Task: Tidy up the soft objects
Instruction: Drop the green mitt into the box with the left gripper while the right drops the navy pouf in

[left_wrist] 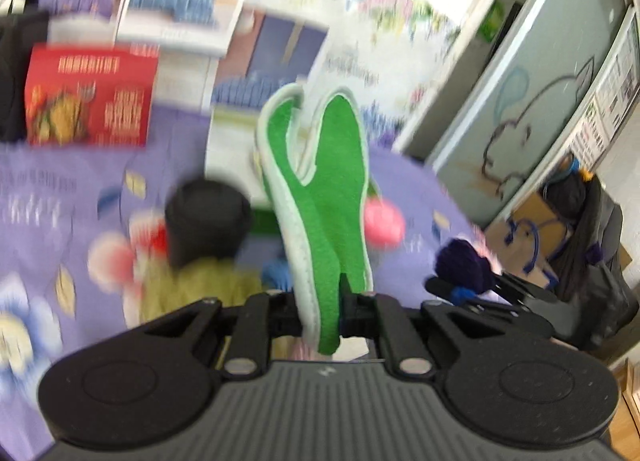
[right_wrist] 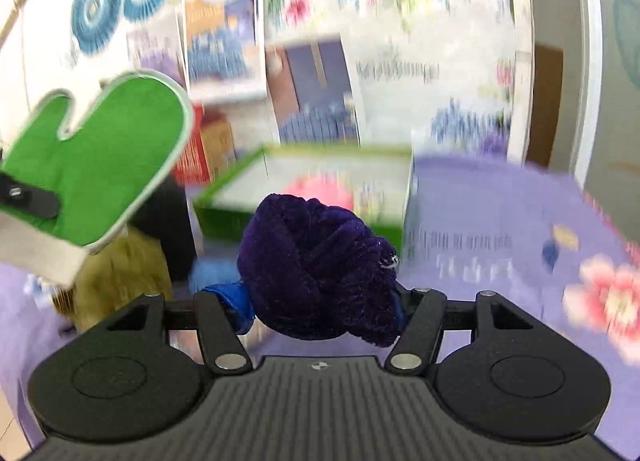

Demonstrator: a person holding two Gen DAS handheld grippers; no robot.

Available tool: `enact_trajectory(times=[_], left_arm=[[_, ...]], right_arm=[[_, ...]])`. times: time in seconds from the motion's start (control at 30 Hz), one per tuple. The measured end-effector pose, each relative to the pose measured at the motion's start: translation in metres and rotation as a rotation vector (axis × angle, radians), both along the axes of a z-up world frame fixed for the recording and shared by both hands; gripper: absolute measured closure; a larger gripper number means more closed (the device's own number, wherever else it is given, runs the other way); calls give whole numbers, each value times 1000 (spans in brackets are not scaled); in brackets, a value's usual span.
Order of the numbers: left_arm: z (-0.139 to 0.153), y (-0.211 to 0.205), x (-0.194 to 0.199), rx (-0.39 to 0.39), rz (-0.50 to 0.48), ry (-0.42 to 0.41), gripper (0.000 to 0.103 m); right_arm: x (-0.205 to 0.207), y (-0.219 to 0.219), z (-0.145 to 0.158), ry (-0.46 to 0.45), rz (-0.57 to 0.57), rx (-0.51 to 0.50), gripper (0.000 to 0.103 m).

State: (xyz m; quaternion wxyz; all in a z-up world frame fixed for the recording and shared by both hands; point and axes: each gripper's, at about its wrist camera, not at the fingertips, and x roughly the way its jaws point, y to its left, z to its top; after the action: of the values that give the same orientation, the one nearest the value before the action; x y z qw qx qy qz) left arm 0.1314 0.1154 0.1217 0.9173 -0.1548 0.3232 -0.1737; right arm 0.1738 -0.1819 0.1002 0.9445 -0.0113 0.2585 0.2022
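My left gripper [left_wrist: 326, 307] is shut on a green mitt with white trim [left_wrist: 320, 197] and holds it upright above the purple flowered cloth [left_wrist: 48, 197]. The mitt also shows in the right wrist view [right_wrist: 92, 165], at the left. My right gripper [right_wrist: 320, 301] is shut on a dark purple plush bundle [right_wrist: 316, 269], which also shows in the left wrist view [left_wrist: 464, 265] at the right. A green-rimmed tray [right_wrist: 320, 177] with a pink soft thing [right_wrist: 320, 189] in it lies ahead. A yellow-green furry thing [left_wrist: 192, 289] lies below the left gripper.
A black cup [left_wrist: 208, 221] stands next to the furry thing. A red printed box [left_wrist: 90, 97] stands at the back left. A small blue soft thing [right_wrist: 212, 273] lies on the cloth. Cabinet doors [left_wrist: 532, 101] and a cardboard box [left_wrist: 528, 233] are at the right.
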Motion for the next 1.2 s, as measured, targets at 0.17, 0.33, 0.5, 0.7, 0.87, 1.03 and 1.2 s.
enact_trajectory(times=[0.17, 0.33, 0.5, 0.7, 0.87, 1.03, 1.2], left_arm=[[32, 1, 66, 47, 25, -33, 95], [27, -6, 152, 68, 54, 29, 95], [-15, -14, 224, 133, 60, 156, 88], [-35, -5, 245, 218, 168, 180, 33], [-24, -1, 239, 180, 183, 168, 33], [-10, -8, 219, 217, 170, 106, 33], [-7, -6, 213, 209, 160, 90, 33]], right_arm=[[65, 10, 40, -84, 30, -60, 56], [143, 27, 41, -60, 52, -123, 56], [212, 39, 5, 53, 81, -139, 53], [241, 36, -21, 136, 43, -55, 52], [244, 36, -19, 137, 28, -47, 50], [254, 41, -31, 277, 46, -57, 48], [248, 42, -26, 227, 32, -94, 45]])
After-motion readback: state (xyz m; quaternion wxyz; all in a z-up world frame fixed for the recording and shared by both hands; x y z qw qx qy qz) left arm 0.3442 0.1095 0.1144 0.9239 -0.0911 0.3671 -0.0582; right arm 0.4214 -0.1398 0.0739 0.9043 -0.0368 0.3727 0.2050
